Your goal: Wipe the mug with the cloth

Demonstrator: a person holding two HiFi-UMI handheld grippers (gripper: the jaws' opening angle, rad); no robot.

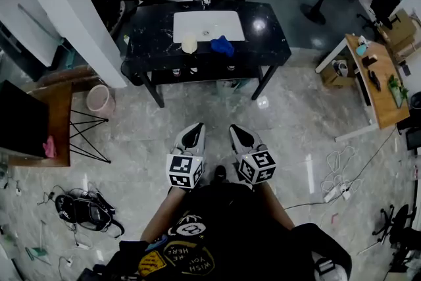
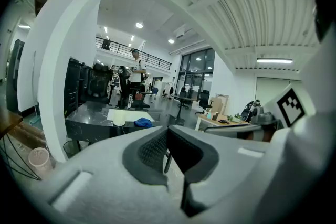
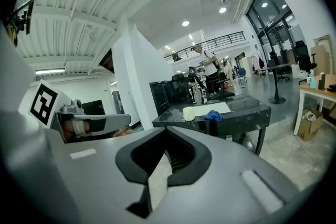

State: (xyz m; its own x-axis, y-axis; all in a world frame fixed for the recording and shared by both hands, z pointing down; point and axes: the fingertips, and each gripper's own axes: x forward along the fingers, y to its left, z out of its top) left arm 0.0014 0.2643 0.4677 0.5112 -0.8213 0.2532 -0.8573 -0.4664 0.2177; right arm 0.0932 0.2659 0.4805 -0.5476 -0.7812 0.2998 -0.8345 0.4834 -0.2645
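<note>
**Step in hand: approach.** The wiping is judged not yet started, since neither task item has been reached.

1. The left gripper is held low in front of the body, over the floor and well apart from the black table. Its jaws are pressed together at the tips. Nothing is held between them, as is confirmed in the left gripper view.

2. The mug, a pale cylinder, is stood upright on the table at the front left corner of the white mat.

3. The blue cloth is left crumpled just to the right of the mug, at the front edge of the mat. Whether cloth and mug touch cannot be determined.

4. The right gripper is held beside the left gripper, equally far from the table. Its jaws are likewise clenched, and nothing is grasped.

**Requirements for the next move (judged):**

- The gap to the table must be closed first, as both items are out of reach.
- Both pairs of jaws must be released before any contact is made.
- By position, the mug is best steadied by the left gripper and the cloth taken by the right gripper.
- The cloth should be pinched at a raised fold.
</note>
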